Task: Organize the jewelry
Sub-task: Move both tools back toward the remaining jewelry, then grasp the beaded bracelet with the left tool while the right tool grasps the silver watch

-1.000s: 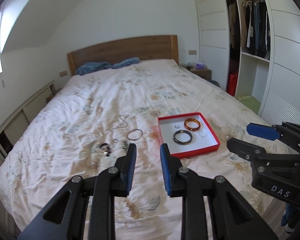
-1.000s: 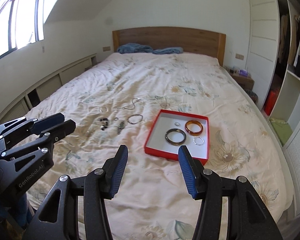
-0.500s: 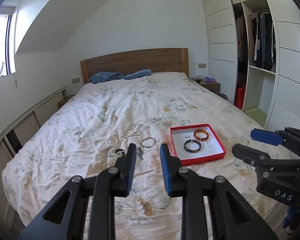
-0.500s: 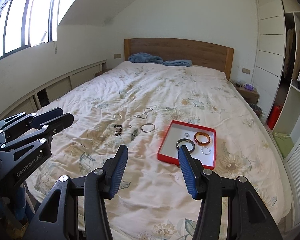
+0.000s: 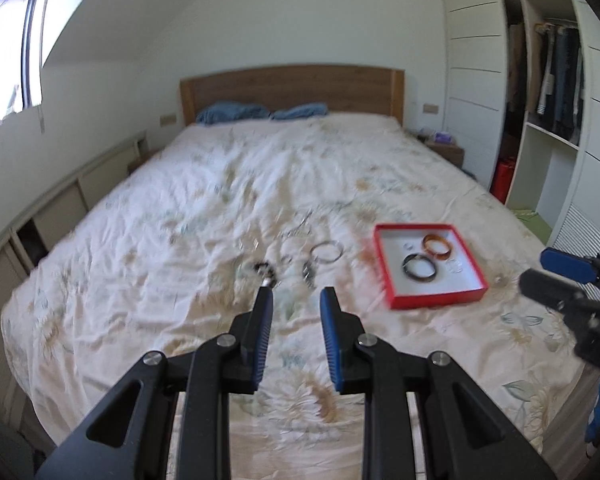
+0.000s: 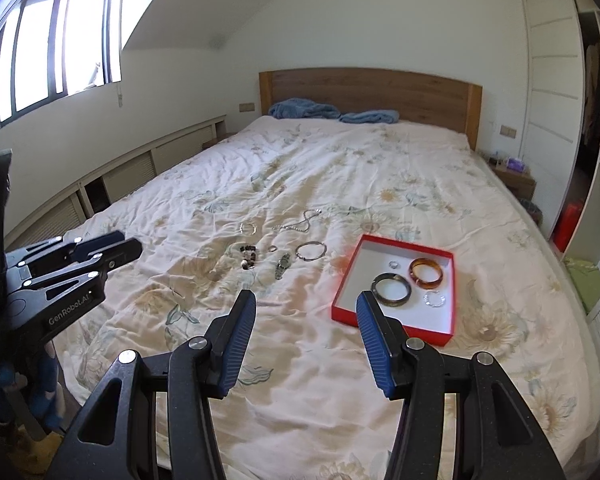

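Note:
A red box point(image 6: 345, 288) point(image 5: 432, 298) lies on the bed, holding a dark bangle point(image 6: 392, 288), an orange bangle point(image 6: 426, 273), a small ring point(image 6: 393, 265) and a clear ring point(image 6: 434, 300). Left of it on the quilt lie a silver bangle point(image 6: 310, 250) point(image 5: 327, 252), a beaded bracelet point(image 6: 247, 258) point(image 5: 266, 270), a watch point(image 6: 282, 266), a chain necklace point(image 6: 298, 222) and other small pieces. My left gripper point(image 5: 296, 300) hangs open and empty above the near quilt, short of the beads. My right gripper point(image 6: 306, 304) is open, empty, near the box's front left corner.
Blue pillows point(image 6: 304, 110) lie against the wooden headboard point(image 6: 368, 92). An open wardrobe point(image 5: 548, 92) with hanging clothes stands on the right, with a nightstand point(image 6: 514, 176) beside the bed. Low cabinets point(image 6: 112, 184) run along the left wall under a window.
Both views have pulled back and tilted, so the box and loose jewellery now sit farther off and the left view is blurred. Both grippers keep the same opening with nothing in them.

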Demonstrator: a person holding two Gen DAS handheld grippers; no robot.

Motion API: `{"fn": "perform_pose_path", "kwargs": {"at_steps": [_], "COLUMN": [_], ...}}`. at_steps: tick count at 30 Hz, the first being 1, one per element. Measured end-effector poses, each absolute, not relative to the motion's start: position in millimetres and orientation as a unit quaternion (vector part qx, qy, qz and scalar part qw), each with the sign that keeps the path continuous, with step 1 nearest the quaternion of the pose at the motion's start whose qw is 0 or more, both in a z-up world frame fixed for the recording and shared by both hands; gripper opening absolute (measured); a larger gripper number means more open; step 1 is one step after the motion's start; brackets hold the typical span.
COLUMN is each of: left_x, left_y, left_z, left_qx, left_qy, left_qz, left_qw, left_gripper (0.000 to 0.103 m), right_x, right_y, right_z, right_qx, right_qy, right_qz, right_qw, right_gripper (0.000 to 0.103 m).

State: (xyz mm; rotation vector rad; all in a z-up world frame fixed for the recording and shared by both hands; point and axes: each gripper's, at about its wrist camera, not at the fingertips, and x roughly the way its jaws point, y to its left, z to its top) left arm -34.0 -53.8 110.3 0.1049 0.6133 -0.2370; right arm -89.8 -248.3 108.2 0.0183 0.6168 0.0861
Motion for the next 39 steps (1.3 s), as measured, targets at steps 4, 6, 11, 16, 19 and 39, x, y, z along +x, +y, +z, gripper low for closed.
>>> {"fn": "perform_pose_path", "kwargs": {"at_steps": [4,6,11,16,19,39], "left_x": [-6,12,62,119,150,285], "left_y": [-34,-27,-20,-25,-28,-39], "left_z": [89,76,40,7,-7,-114], "left_qx": [0.037,0.032,0.023,0.011,-0.002,-0.058], "left_qy": [0.325,0.339,0.384,0.414,0.428,0.499], "left_qz": [-0.102,-0.094,-0.095,-0.108,-0.116,-0.161], "left_qw": [0.940,0.936,0.918,0.904,0.896,0.849], "left_gripper": [0.023,0.023,0.023,0.023,0.023,0.022], "right_x": [-55,-34,17,72,105,240], "right_y": [-247,-246,-243,-235,-231,-213], "right_z": [88,75,44,13,-5,-99], "right_qx": [0.020,0.027,0.042,0.046,0.052,0.080], "right_qy": [0.325,0.339,0.372,0.403,0.419,0.483], "right_qz": [0.055,0.062,0.081,0.101,0.111,0.147], "right_qw": [0.944,0.938,0.924,0.908,0.900,0.859], "right_gripper": [0.052,0.052,0.044,0.042,0.042,0.040]}}
